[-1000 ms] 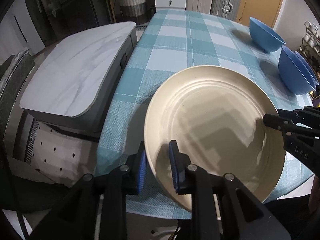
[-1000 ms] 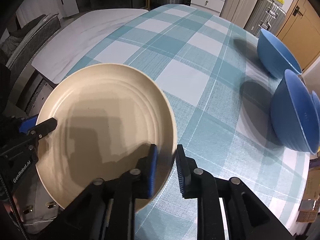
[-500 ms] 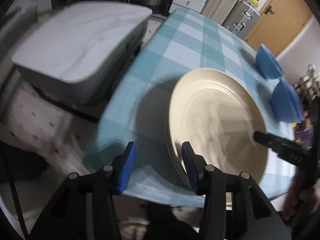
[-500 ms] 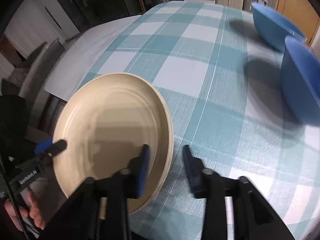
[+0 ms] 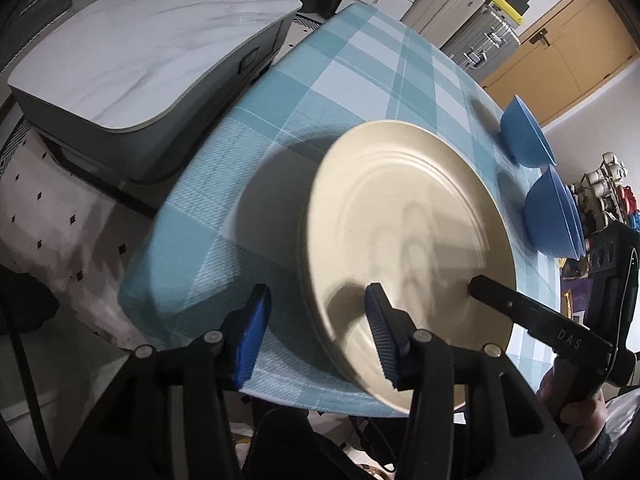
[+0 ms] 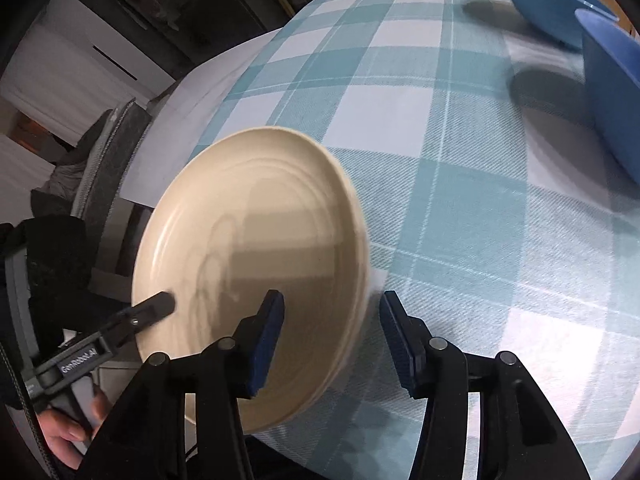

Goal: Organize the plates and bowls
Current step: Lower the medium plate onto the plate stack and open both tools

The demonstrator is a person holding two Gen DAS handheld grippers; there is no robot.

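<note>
A cream plate (image 5: 408, 240) lies near the front edge of the blue checked table (image 5: 360, 80); it also shows in the right wrist view (image 6: 248, 248). My left gripper (image 5: 316, 336) is open, its jaws standing either side of the plate's near left rim. My right gripper (image 6: 332, 336) is open, its jaws straddling the plate's right rim. Neither grips it. Two blue bowls (image 5: 556, 212) sit at the right, the nearer one looking stacked; they also show in the right wrist view (image 6: 608, 92).
A grey marble-topped cabinet (image 5: 140, 60) stands left of the table. Suitcases and drawers (image 5: 472, 16) line the far wall. A shelf of small items (image 5: 604, 196) is at the far right.
Both grippers were shut on the plate's rim a second ago and have opened. The plate has come down to the table near its front edge, and both cameras have tilted.
</note>
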